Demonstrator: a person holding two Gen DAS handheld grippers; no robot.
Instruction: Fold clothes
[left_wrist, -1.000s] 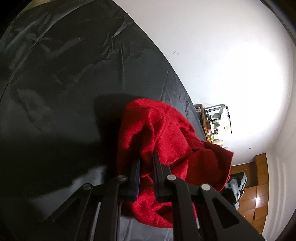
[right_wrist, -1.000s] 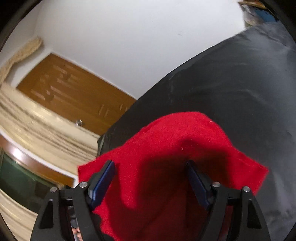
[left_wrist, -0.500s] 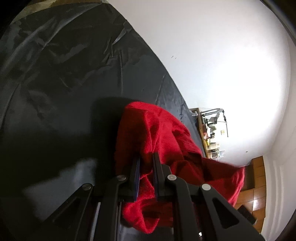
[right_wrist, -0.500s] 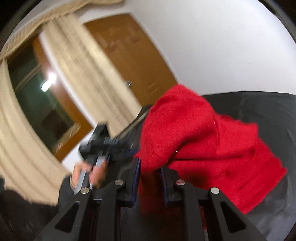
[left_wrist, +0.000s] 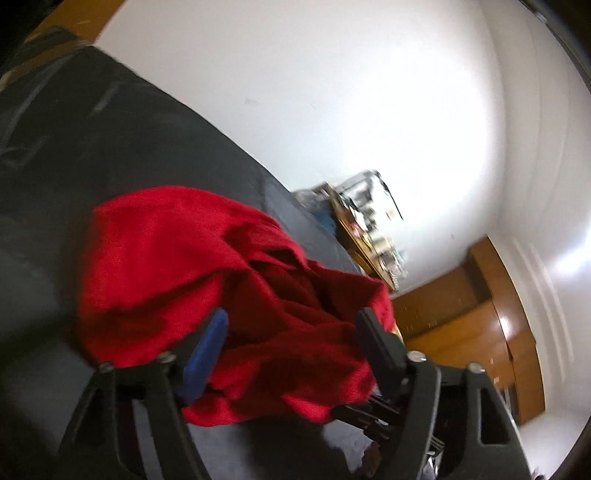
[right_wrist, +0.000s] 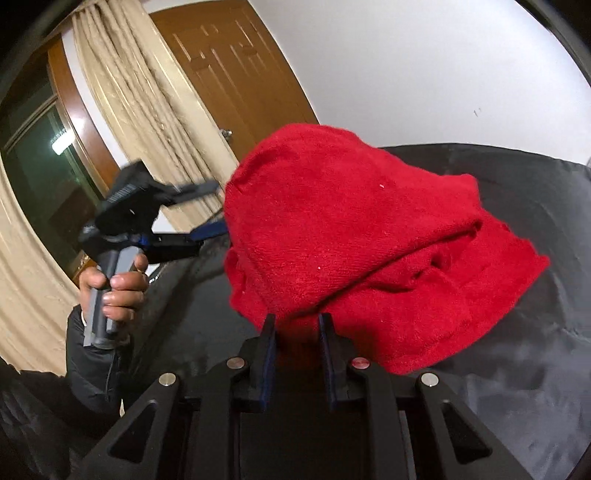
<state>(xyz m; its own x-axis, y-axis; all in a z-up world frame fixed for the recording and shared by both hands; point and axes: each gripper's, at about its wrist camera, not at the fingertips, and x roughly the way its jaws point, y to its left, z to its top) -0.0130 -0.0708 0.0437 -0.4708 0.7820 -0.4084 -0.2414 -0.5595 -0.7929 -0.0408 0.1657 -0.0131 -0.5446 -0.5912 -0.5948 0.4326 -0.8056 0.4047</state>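
Now that your left gripper (left_wrist: 291, 332) has let go, its jaws stand wide apart with the red garment (right_wrist: 354, 240) bunched between them but no longer pinched; half a second ago those same jaws were closed tight on a fold of it. Your right gripper (right_wrist: 297, 328) has gone the other way: a second ago it was spread wide around the cloth, and now its jaws are drawn narrow onto a tuck of red fabric at the near edge.

So the hold has passed from left to right. In the right wrist view your left hand (right_wrist: 114, 284) and its gripper sit off to the side of the heap, just beside its edge.

That garment lies as a rumpled mound on the black table (right_wrist: 517, 362), layers doubled over each other but with no clean, flat edges showing. Judging by that, the folding looks unfinished: the cloth is gathered, not squared, and only the right side controls it at present.
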